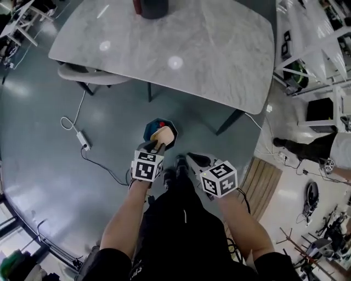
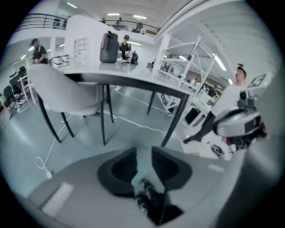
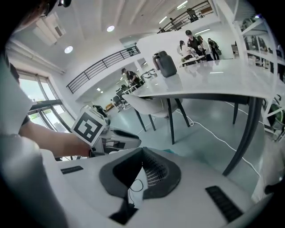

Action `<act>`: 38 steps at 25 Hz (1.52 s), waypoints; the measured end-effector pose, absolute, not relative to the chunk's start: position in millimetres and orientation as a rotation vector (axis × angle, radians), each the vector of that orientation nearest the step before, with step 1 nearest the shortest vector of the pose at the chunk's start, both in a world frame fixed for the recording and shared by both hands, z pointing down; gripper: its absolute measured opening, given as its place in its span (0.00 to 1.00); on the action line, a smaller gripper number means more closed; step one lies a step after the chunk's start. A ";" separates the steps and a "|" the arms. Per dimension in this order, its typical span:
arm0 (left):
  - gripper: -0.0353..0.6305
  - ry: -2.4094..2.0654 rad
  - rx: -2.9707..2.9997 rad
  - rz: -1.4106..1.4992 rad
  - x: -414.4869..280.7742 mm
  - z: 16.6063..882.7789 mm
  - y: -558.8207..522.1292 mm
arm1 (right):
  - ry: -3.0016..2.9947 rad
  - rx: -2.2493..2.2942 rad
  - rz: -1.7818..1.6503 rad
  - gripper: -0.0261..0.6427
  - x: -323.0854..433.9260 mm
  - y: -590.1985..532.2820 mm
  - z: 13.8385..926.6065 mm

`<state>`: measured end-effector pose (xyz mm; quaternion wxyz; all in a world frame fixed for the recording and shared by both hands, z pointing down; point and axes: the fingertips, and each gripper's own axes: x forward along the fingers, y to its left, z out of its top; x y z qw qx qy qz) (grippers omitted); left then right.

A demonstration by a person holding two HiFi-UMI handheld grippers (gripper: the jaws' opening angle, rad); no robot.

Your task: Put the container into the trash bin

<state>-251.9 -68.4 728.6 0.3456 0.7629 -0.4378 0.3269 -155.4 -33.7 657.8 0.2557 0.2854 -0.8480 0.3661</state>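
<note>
In the head view a dark octagonal trash bin (image 1: 160,133) stands on the floor just ahead of my feet. A beige container (image 1: 163,135) lies inside it beside something red. My left gripper (image 1: 153,146) hovers over the bin's near rim; in the left gripper view its jaws (image 2: 143,154) stand apart with only floor showing between them, so it is open and empty. My right gripper (image 1: 190,158) is held to the right of the bin. Its jaw tips (image 3: 141,150) meet in the right gripper view, with nothing in them.
A grey marble table (image 1: 219,55) with a dark jug (image 1: 152,6) stands beyond the bin, and a pale chair (image 1: 88,74) is tucked at its left. A white cable with a power strip (image 1: 83,140) lies on the floor to the left. Wooden slats (image 1: 260,178), shelving and another person (image 1: 318,148) are at right.
</note>
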 end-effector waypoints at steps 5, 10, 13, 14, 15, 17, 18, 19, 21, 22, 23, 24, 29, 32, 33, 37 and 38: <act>0.21 -1.207 2.018 0.715 -261.6 647.6 -61.5 | -2.326 0.873 0.919 0.03 -141.8 -43.1 600.0; 0.19 -1.214 2.073 0.643 -261.3 601.0 -52.6 | -2.299 1.020 0.898 0.03 -111.0 -31.8 558.0; 0.17 -1.225 2.119 0.605 -259.3 570.6 -55.3 | -2.292 0.985 0.657 0.03 -106.3 -19.6 527.6; 0.17 -1.230 2.135 0.595 -258.4 562.7 -55.9 | -2.305 0.983 0.641 0.03 -106.1 -16.7 521.2; 0.16 -1.232 2.149 0.589 -257.0 556.6 -55.4 | -2.327 0.995 0.657 0.03 -105.2 -14.5 515.5; 0.15 -1.236 2.170 0.582 -253.8 547.0 -53.1 | -2.374 1.042 0.685 0.03 -101.4 -13.6 502.5; 0.15 -1.242 2.177 0.581 -252.7 542.5 -51.8 | -2.394 1.064 0.677 0.03 -98.6 -14.1 495.5; 0.14 -1.252 2.182 0.580 -252.2 537.8 -50.6 | -2.413 1.080 0.661 0.03 -95.5 -15.1 488.6; 0.14 -1.277 2.182 0.576 -253.1 527.7 -46.8 | -2.450 1.088 0.641 0.03 -90.2 -16.2 475.5; 0.13 -1.290 2.179 0.571 -254.1 522.3 -44.1 | -2.469 1.084 0.638 0.03 -88.1 -16.3 469.3; 0.13 -1.303 2.176 0.565 -254.7 516.9 -41.6 | -2.488 1.078 0.635 0.03 -86.0 -16.1 462.9; 0.13 -1.313 2.173 0.560 -254.4 512.4 -39.5 | -2.506 1.072 0.629 0.03 -83.3 -15.5 456.5; 0.12 -1.359 2.173 0.542 -235.7 493.8 -38.4 | -2.573 1.040 0.586 0.03 -52.6 -8.8 429.3; 0.12 -1.410 2.193 0.502 -218.3 466.8 -42.4 | -2.585 1.031 0.571 0.03 -25.5 -4.4 419.4; 0.12 -1.431 2.196 0.481 -213.0 456.2 -43.8 | -2.587 1.031 0.563 0.03 -16.5 -3.7 415.4; 0.11 -1.486 2.235 0.412 -175.3 416.8 -46.4 | -2.640 1.028 0.528 0.03 26.1 -0.2 391.4; 0.11 -1.496 2.251 0.401 -162.9 407.8 -46.3 | -2.656 1.024 0.520 0.03 38.0 1.4 385.6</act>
